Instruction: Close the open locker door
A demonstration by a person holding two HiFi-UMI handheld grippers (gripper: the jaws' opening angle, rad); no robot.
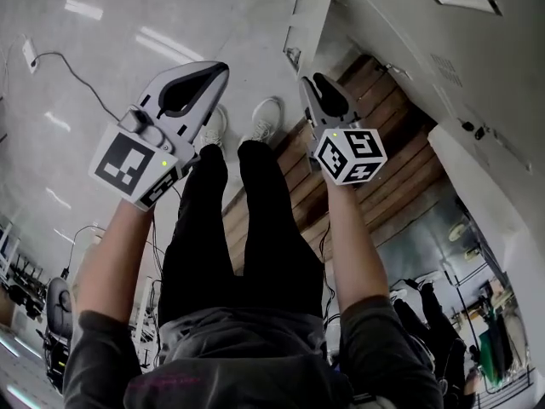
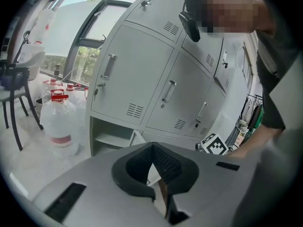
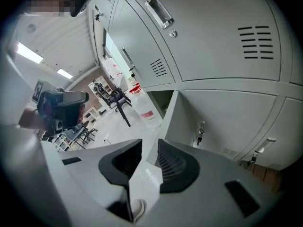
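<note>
The open locker door is a grey panel swung out from the bottom row of grey lockers, ahead of my feet. In the left gripper view the door stands beside its open shelved compartment. In the right gripper view the door hangs edge-on just beyond the jaws, with the dark compartment behind it. My left gripper is shut, tips together, nothing in it. My right gripper is open and empty, clear of the door. Both grippers are held above the floor, short of the door.
The person's legs and white shoes stand between the grippers. Wooden boards run along the locker base. Large water bottles and a chair stand left of the lockers. A cable lies on the floor. Office chairs are farther off.
</note>
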